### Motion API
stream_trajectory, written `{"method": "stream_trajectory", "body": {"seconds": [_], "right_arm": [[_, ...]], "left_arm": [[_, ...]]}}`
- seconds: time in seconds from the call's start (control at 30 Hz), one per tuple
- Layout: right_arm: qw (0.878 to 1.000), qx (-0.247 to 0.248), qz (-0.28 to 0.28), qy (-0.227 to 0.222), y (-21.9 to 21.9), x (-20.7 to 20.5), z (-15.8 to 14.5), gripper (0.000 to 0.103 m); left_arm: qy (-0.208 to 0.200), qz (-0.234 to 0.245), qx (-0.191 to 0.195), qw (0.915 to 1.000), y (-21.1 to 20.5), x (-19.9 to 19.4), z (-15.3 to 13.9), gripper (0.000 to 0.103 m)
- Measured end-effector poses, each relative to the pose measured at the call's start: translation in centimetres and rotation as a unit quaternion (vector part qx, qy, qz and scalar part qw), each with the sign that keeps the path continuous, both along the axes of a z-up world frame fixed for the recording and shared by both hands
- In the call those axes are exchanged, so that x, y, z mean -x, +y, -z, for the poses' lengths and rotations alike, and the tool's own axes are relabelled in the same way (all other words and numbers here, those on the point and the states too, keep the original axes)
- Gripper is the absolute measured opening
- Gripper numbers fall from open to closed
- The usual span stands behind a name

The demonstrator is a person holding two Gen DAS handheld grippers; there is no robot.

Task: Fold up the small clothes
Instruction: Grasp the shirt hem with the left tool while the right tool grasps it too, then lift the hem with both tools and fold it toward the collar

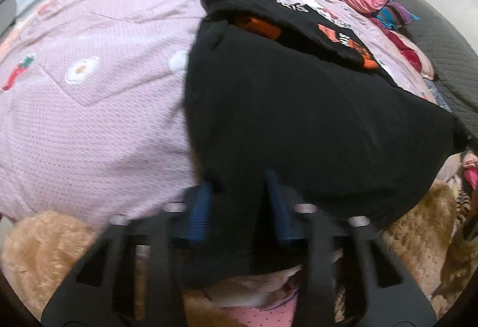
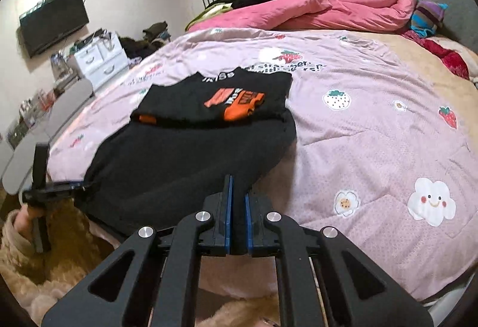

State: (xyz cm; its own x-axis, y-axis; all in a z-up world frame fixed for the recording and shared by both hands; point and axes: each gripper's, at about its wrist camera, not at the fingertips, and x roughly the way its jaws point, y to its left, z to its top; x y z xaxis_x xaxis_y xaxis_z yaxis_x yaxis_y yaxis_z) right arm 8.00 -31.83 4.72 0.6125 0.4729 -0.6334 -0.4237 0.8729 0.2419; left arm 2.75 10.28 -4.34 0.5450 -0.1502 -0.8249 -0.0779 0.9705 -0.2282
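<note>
Grippers, left [image 2: 85,185] and right [image 2: 237,192], angled downward, clamp black garment [image 2: 179,165] hem

A: Left wrist view?
B: Left gripper [image 1: 239,186] at the near hem of the black garment [image 1: 298,118], blue pads [image 1: 197,207] closing on the cloth, blurred.
A: Surroundings?
B: Pink quilt [image 1: 89,106] underneath; orange print [image 1: 343,40] at the garment's far end.

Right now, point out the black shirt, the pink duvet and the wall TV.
black shirt [image 2: 185,165]: right wrist view, on its plain lower panel.
pink duvet [image 2: 343,10]: right wrist view, on its bunched middle fold.
wall TV [image 2: 53,21]: right wrist view, on its dark screen.
</note>
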Motion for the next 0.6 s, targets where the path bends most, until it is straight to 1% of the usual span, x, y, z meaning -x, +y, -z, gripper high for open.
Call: {"method": "stream_trajectory", "body": {"seconds": [0.07,0.2,0.43,0.6], "right_arm": [[1.000,-0.010,0.004,-0.003,-0.1,-0.1,-0.3,0.006],[1.000,-0.018,0.007,-0.015,-0.1,-0.3,-0.8,0.006],[0.999,-0.036,0.018,-0.029,-0.6,-0.8,-1.7,0.006],[0.998,-0.043,0.026,-0.037,-0.6,-1.4,-2.4,0.006]], "left_arm": [[-0.007,0.003,0.016,0.9998,0.4,0.2,-0.4,0.005],[-0.028,0.006,0.030,0.9991,1.0,0.4,-1.6,0.004],[-0.069,0.010,0.031,0.9971,1.6,-0.1,-4.8,0.004],[-0.092,0.009,0.033,0.9952,2.0,-1.2,-6.5,0.004]]}}
